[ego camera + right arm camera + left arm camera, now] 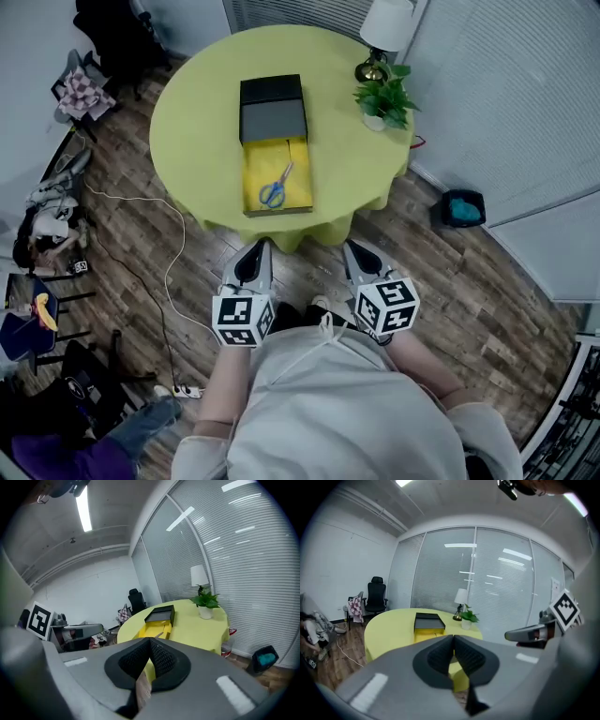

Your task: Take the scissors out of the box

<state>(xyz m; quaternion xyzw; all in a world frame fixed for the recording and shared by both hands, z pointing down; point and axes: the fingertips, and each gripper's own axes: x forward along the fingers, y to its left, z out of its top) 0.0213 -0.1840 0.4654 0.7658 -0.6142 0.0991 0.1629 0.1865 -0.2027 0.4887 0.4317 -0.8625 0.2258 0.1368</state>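
Observation:
Blue-handled scissors (276,188) lie on the yellow lining of an open box (277,179), whose dark lid part (272,107) sits behind it on the round yellow-green table (197,112). Both grippers hang over the wood floor, short of the table's near edge. My left gripper (253,252) is shut with nothing in it, as is my right gripper (357,251). From the left gripper (453,641) the box (428,623) shows far ahead. Past the right gripper (150,645) the box (157,623) also lies ahead on the table.
A potted plant (384,97) and a lamp (384,33) stand at the table's far right. A white cable (169,272) runs over the floor at left. A teal bin (461,208) sits at right; an office chair (375,597) stands by the far wall.

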